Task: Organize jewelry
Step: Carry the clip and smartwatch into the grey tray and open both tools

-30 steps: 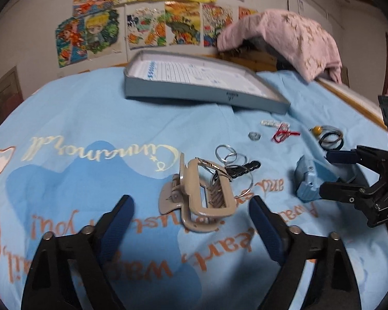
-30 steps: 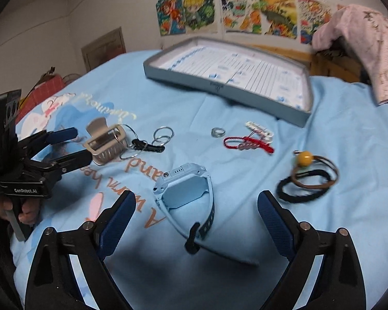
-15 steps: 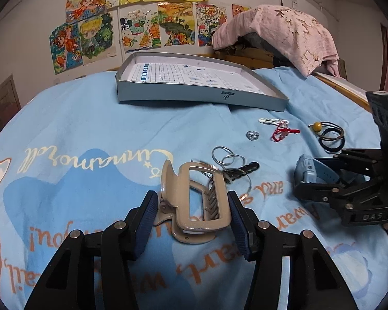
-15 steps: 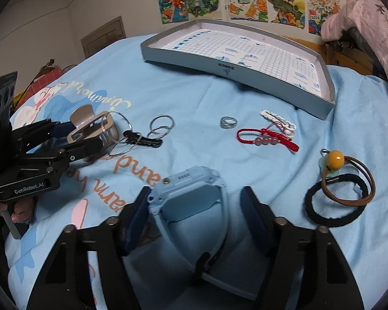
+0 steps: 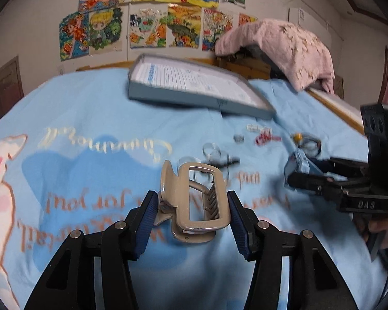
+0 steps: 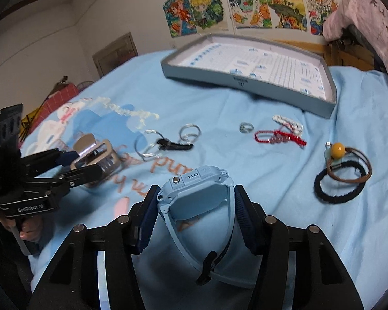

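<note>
A beige hair claw clip (image 5: 182,201) sits between the blue pads of my left gripper (image 5: 192,201), which is shut on its sides and holds it just above the blue blanket. In the right wrist view that gripper (image 6: 72,165) shows at the left with the clip (image 6: 95,152). My right gripper (image 6: 196,196) has its jaws closing on a light blue watch (image 6: 196,178), and the pads press its case from both sides. The strap hangs back between the fingers. The grey tray (image 6: 245,85) lies farther back with nothing in it.
Loose on the blanket are key rings on a black strap (image 6: 165,142), a silver ring (image 6: 246,127), a red bead bracelet (image 6: 279,138), a white clip (image 6: 288,124) and hair ties with a yellow bead (image 6: 341,173). A pink cloth (image 5: 284,49) hangs at the back right.
Both grippers went from wide open to shut, the left on the claw clip, the right on the watch. The left one has risen a little with the clip.
</note>
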{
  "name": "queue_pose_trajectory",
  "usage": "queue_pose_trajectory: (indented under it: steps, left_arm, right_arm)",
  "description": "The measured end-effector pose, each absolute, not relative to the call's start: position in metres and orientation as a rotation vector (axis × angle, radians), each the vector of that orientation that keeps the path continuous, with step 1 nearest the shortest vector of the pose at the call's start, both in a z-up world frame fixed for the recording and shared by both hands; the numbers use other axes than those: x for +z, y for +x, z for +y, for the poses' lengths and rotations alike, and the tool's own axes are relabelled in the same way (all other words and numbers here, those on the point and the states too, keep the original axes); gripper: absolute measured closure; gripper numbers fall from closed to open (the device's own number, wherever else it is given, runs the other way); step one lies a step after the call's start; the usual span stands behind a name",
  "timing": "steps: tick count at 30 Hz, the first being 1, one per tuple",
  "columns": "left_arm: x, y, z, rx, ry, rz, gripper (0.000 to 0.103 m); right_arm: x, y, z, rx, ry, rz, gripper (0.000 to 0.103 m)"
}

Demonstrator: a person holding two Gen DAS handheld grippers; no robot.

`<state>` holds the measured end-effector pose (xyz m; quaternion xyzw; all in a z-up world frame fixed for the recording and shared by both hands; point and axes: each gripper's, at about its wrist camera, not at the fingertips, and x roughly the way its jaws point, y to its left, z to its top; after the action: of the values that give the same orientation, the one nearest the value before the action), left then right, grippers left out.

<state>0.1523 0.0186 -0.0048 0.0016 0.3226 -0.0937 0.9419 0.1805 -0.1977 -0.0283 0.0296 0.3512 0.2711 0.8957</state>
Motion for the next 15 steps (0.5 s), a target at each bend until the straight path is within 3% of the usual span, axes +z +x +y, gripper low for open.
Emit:
queue_pose_trajectory:
  steps: [8,15]
  left_arm:
    - [0.046,0.236,0.013,-0.181,-0.075,0.523,0.052]
    - [0.057,0.335,-0.002,-0.161,-0.075,0.504,0.052]
  right_arm:
    - [0.018,0.224,-0.215,0.537,0.112,0.651,0.051]
    - [0.05,0.318,-0.23,0.419,0.123,0.569,0.051]
